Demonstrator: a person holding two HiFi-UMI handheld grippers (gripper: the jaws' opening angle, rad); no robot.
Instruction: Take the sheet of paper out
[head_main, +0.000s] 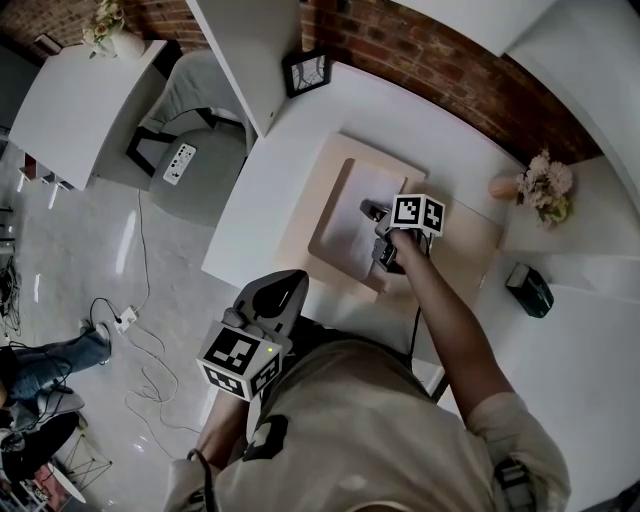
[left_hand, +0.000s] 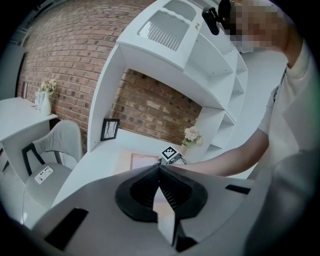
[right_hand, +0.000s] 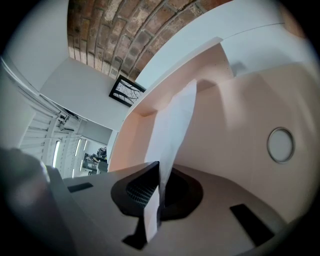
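The right tongs (right_hand: 159, 167) were clamped on a sheet of paper (right_hand: 172, 125), their ribbed pads pinching its near edge. The sheet was plain white, thin and unprinted on the side that showed. It ran from the pads straight ahead of the tongs as a narrow, slightly curled strip, seen almost edge-on. Under and around it lay an open pale pink folder (right_hand: 240, 115), with a round snap button (right_hand: 280, 144) to the right of the tongs. Only the right gripper view showed that pinch and the button.

The head view gave the layout instead. There the paper lay as a broad white rectangle on the folder, which rested on the white tabletop (head_main: 260, 220). A picture frame (head_main: 306, 70) stood beyond the right tongs and a bunch of flowers (head_main: 545, 185) off to their right.

The left tongs (left_hand: 160, 167) were closed with nothing between them, held back near the person's body. Their own view showed the person's right forearm (left_hand: 225, 157) reaching over the folder.
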